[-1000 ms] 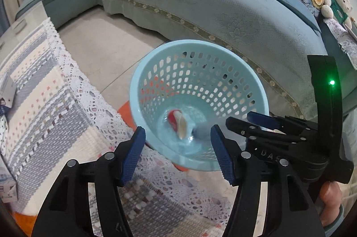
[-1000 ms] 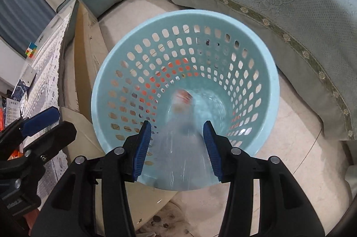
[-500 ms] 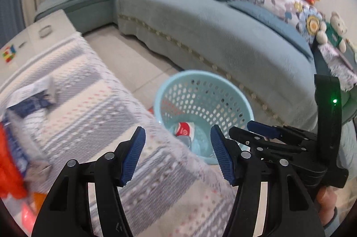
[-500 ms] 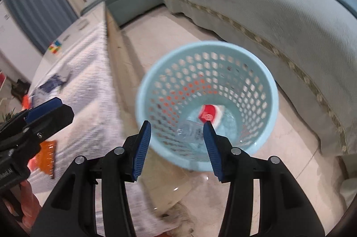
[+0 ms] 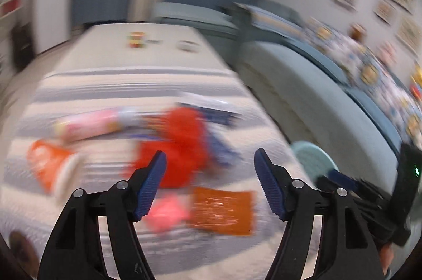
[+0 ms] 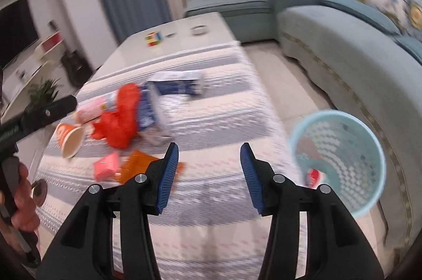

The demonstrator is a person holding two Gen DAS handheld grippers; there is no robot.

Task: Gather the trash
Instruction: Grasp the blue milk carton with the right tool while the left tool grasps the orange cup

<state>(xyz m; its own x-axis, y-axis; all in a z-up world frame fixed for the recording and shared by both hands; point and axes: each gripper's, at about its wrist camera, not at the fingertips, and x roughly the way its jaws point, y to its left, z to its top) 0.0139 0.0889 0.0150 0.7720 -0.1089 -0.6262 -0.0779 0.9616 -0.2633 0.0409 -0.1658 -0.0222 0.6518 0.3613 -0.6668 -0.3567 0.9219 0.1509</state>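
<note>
Trash (image 6: 118, 119) on table; L jaws opening, empty.

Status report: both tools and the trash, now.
Left tool empty, jaws opening. Right tool open, empty. Trash pile on striped table cloth; bottle in basket. Nothing in the way.

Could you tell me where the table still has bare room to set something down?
The striped cloth is bare nearest the grippers and along the basket side. It is crowded around the red bag, paper cup and orange wrapper.
</note>
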